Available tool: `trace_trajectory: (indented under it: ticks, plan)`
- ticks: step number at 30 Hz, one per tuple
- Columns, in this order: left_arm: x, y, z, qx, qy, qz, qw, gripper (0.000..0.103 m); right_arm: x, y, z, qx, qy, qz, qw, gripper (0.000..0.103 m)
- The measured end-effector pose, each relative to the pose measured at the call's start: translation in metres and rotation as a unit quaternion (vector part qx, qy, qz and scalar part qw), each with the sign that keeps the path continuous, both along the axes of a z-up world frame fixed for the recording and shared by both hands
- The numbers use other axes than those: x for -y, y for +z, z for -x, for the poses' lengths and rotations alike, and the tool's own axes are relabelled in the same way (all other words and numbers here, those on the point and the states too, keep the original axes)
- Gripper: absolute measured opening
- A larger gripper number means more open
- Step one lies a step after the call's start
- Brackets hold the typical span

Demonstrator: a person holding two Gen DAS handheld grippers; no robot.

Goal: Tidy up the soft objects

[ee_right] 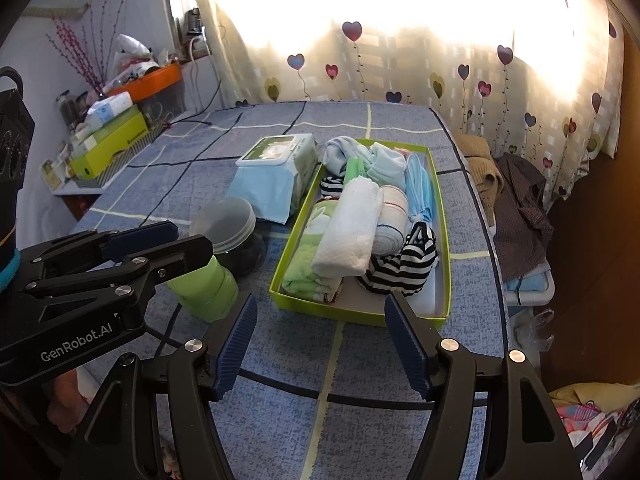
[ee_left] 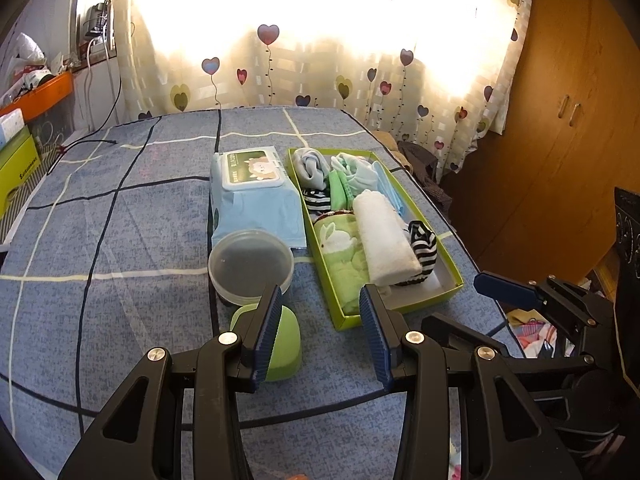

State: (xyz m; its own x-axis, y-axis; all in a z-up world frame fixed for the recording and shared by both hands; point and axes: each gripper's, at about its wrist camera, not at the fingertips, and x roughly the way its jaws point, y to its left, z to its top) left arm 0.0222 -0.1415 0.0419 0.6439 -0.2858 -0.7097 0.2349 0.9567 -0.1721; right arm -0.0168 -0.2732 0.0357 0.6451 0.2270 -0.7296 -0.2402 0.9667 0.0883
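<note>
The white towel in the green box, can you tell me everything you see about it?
The white towel looks soft and fluffy, like terry cloth. It is rolled or folded into a long thick bundle and lies lengthwise in the middle of the green box. A green bunny cloth sits against one side, a striped sock rests by its near end, and another pale roll lies beside it. Nothing is gripping it.

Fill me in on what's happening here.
A person holds two grippers above a bed. Both the left gripper and the right gripper are open and empty. The green tray already holds rolled towels, striped socks and other cloths. A wipes pack, jar and green cup sit beside it.
</note>
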Motion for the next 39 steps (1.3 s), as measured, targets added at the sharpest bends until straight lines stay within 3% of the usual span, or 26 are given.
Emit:
trace_trajectory:
  ticks: [39]
  plan:
    - [-0.0027, -0.0101, -0.0095, -0.019, 0.000, -0.014, 0.9997, 0.042, -0.0033, -0.0015, -0.0005, -0.003, 0.003, 0.005, 1.000, 0.068]
